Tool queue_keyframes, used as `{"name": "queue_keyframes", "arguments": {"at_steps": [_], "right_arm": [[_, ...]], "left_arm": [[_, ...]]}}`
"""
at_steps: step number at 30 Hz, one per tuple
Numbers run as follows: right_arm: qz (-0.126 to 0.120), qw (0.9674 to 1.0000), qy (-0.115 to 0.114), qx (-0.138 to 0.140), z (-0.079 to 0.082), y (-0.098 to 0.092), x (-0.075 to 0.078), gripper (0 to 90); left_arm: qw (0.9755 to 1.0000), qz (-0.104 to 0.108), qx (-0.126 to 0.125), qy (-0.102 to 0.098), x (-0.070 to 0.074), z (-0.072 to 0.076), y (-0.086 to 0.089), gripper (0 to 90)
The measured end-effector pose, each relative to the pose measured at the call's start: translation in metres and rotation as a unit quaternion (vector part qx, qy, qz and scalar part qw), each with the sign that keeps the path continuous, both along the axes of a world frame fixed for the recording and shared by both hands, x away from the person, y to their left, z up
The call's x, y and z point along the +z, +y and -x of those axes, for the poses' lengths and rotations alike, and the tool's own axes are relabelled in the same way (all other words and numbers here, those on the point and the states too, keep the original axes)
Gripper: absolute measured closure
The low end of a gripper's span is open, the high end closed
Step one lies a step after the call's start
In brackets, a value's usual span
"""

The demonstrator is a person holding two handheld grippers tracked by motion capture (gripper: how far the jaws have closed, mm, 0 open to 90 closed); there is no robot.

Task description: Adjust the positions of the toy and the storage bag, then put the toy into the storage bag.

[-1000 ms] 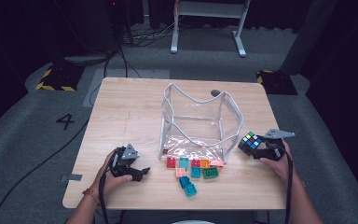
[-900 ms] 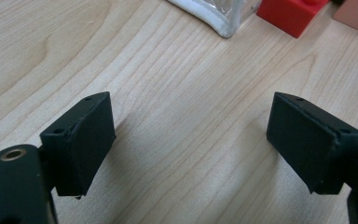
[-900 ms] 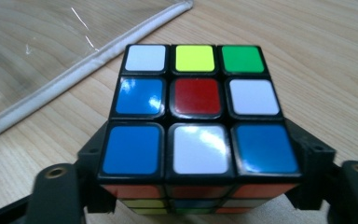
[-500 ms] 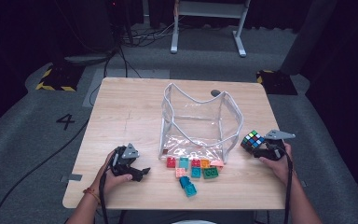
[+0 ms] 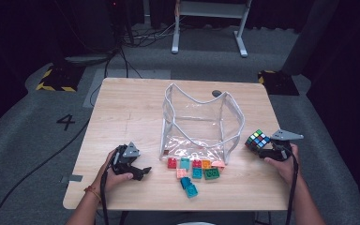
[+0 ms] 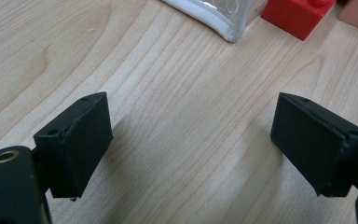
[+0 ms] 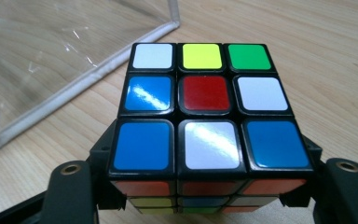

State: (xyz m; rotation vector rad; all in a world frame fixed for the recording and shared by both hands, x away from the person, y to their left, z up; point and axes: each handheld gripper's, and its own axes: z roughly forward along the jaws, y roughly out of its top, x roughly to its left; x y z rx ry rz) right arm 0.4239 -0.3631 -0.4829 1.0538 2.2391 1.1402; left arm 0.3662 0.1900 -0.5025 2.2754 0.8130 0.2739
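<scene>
R gripper [image 5: 264, 149] clamps cube [image 5: 257, 140], 3 o'clock of bag [image 5: 199, 124]. L gripper [image 5: 140, 171] wide, empty, 8 o'clock.

The puzzle cube [image 7: 204, 102] has a black frame; its top face shows white, yellow and green squares in the far row, blue, red and white in the middle, blue, white and blue nearest. The pale wood-grain table [image 5: 122, 108] carries a clear bag [image 5: 198, 123] with white piping. Along the near edge lie bricks [image 5: 194, 171] in red, teal, orange, pink, green and blue. Both grippers are black.
</scene>
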Motion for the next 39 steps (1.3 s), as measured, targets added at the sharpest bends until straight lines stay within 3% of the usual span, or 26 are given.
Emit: {"name": "queue_keyframes", "arguments": {"at_steps": [1,7,14,20,26,29,32,34,39], "right_arm": [[-0.010,0.9999,-0.002,-0.001,0.000,0.000,0.001,33.7],[-0.013,0.9998,-0.017,0.003,0.004,0.003,0.017,33.8],[-0.034,0.9990,-0.028,0.007,0.007,0.005,0.036,33.8],[-0.032,0.9979,-0.054,0.013,0.006,0.007,0.064,33.8],[-0.037,0.9957,-0.085,0.011,0.001,0.004,0.102,33.8],[-0.041,0.9953,-0.087,0.012,-0.001,0.005,0.110,33.8],[-0.048,0.9934,-0.101,0.025,-0.006,0.012,0.131,33.8],[-0.051,0.9931,-0.103,0.026,-0.007,0.013,0.134,33.8],[-0.056,0.9903,-0.115,0.054,-0.013,0.028,0.161,33.8]], "left_arm": [[1.0000,0.000,0.000,-0.001,0.000,0.000,0.000,12.8],[1.0000,0.000,0.002,-0.002,0.000,0.000,0.000,13.1],[1.0000,-0.001,0.000,-0.003,0.000,0.000,0.000,13.5],[1.0000,-0.002,0.000,-0.004,0.000,0.000,0.000,13.5],[1.0000,-0.002,0.000,-0.004,0.000,0.000,0.000,13.5],[1.0000,-0.002,0.000,-0.004,0.000,0.000,0.000,13.5],[1.0000,-0.002,0.000,-0.004,0.000,0.000,0.000,13.5],[1.0000,-0.002,0.000,-0.004,0.000,0.000,0.000,13.5],[1.0000,-0.001,0.000,-0.003,0.000,0.000,0.000,13.5]]}}
